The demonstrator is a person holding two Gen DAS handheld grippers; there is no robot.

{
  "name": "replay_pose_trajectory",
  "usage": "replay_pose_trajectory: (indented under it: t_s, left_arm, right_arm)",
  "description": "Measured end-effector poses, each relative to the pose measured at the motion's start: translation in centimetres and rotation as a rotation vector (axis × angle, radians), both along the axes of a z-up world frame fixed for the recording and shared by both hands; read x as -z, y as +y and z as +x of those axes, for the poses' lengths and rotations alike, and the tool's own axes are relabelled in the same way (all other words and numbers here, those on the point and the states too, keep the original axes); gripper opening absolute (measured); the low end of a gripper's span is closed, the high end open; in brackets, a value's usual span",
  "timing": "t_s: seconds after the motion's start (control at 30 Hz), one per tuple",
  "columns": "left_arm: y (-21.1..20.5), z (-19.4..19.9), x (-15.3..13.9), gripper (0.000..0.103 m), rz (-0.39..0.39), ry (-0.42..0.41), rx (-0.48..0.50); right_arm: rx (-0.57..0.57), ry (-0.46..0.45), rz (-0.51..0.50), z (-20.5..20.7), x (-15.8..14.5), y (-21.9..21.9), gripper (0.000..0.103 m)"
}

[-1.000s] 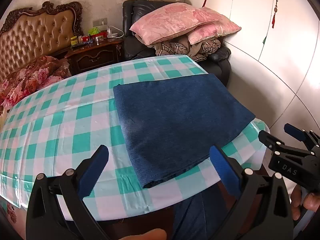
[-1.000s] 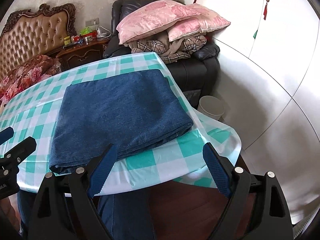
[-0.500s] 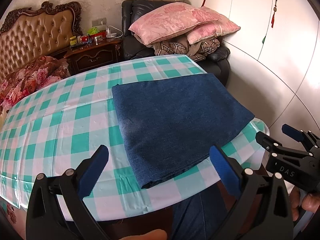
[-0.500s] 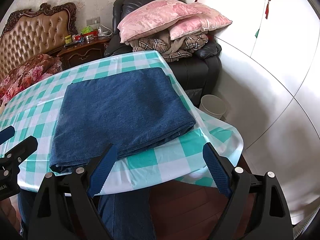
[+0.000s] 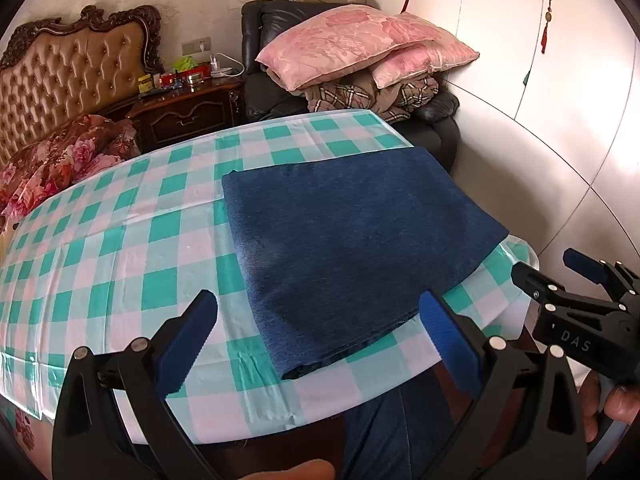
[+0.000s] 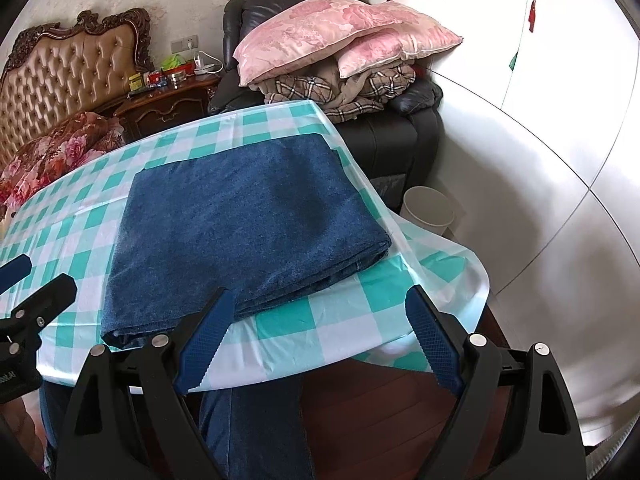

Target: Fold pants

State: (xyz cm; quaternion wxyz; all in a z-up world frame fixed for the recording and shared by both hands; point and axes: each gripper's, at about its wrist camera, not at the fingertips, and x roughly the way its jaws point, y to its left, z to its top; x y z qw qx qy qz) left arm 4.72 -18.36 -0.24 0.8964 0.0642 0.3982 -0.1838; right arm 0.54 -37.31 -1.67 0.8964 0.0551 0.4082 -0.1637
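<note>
The dark blue pants (image 5: 352, 240) lie folded into a flat rectangle on the green-and-white checked tablecloth (image 5: 120, 248), near the table's right end; they also show in the right wrist view (image 6: 244, 224). My left gripper (image 5: 320, 340) is open and empty, held off the table's near edge, in front of the pants' near left corner. My right gripper (image 6: 316, 336) is open and empty, off the near edge by the pants' near right corner. Each gripper shows in the other's view: the right one (image 5: 576, 316), the left one (image 6: 24, 308).
Behind the table stand a black armchair (image 5: 272, 76) piled with pink pillows (image 5: 352, 48), a dark wooden nightstand (image 5: 188, 112) and a bed with a tufted headboard (image 5: 68, 84). A white bin (image 6: 428, 210) sits on the floor right of the table. White wardrobe doors (image 5: 560, 80) close the right side.
Both grippers have shifted slightly; the pants sit a little further right in the right wrist view. Both stay open and empty. The pants have not moved on the cloth.
</note>
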Motion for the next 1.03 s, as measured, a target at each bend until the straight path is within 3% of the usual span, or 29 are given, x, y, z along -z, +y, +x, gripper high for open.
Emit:
replay_pose_trajectory:
  t_s: [0.57,0.8,0.9,0.97,1.03]
  left_arm:
    - [-0.2,0.3,-0.2,0.101,-0.002,0.002,0.020]
    - [-0.4,-0.6,-0.6,0.101,-0.062,-0.054,0.069]
    - [1.4,-0.6,-0.6,0.101,-0.107,-0.027,0.080]
    - [4.6,-1.2,-1.0,0.101,-0.118,-0.070,0.057]
    - [9.3,-2.0,-1.0,0.101,-0.091,-0.126,-0.042]
  right_arm:
    - [0.006,-0.005,0.006,0.3,-0.2,-0.6,0.084]
    - [0.018,-0.013,0.009,0.1,-0.2,-1.0,0.084]
    - [0.041,0.013,0.022,0.7,0.7,-1.5,0.084]
    - [0.069,0.001,0.037,1.4,0.8,-1.8,0.084]
    - [0.102,-0.016,0.050,2.1,0.7,-1.9,0.084]
